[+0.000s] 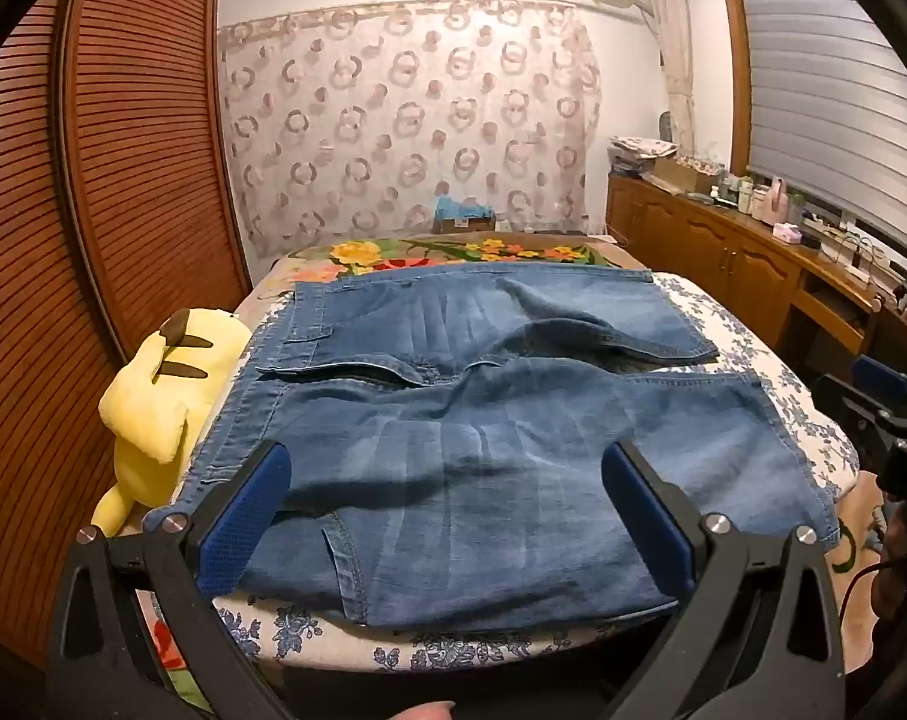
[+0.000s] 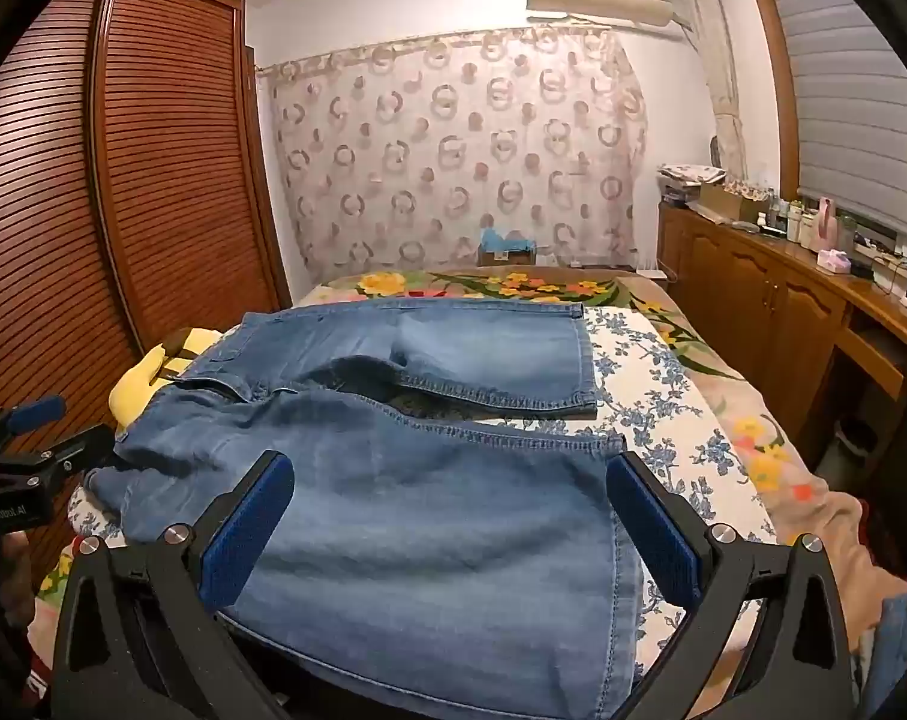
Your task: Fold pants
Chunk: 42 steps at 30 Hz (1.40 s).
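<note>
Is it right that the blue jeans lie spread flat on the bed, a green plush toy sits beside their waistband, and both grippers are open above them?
Not quite: the plush toy is yellow, not green, as the left wrist view shows. The rest holds: the jeans lie spread on the bed, and the left gripper and right gripper are open above them.

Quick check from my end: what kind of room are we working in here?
Most likely a home bedroom. The jeans lie spread on a bed with floral bedding, a louvred wooden wardrobe stands alongside, and a yellow plush toy sits by the bed's edge.
</note>
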Each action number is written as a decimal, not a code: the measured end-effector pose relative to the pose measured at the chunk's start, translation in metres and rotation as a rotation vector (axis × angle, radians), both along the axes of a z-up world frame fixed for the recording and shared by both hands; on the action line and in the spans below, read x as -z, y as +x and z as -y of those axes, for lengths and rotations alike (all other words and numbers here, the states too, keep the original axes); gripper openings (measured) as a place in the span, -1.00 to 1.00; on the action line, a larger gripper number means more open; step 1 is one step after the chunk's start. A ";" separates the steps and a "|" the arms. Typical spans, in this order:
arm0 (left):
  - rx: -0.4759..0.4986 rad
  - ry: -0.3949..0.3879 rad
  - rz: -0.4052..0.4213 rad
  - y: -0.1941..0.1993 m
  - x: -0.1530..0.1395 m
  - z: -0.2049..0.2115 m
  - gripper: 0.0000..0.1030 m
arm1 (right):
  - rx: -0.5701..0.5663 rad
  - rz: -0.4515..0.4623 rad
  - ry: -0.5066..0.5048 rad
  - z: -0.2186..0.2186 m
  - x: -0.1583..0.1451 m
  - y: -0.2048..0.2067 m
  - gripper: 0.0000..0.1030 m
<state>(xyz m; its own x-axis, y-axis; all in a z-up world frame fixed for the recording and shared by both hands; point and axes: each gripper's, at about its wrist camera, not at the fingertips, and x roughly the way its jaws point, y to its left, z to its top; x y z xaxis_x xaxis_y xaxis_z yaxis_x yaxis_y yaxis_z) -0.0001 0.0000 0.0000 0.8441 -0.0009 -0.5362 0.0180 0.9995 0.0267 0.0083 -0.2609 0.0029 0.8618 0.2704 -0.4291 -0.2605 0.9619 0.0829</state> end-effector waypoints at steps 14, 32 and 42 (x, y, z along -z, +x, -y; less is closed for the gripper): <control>0.003 -0.010 0.007 0.000 0.000 -0.001 1.00 | -0.002 0.005 -0.003 0.006 -0.003 0.001 1.00; 0.000 -0.009 0.014 -0.001 0.000 0.000 1.00 | 0.004 0.010 0.006 0.000 -0.002 -0.003 1.00; -0.001 -0.010 0.015 -0.001 0.000 0.000 1.00 | 0.004 0.013 0.009 0.001 -0.001 -0.002 1.00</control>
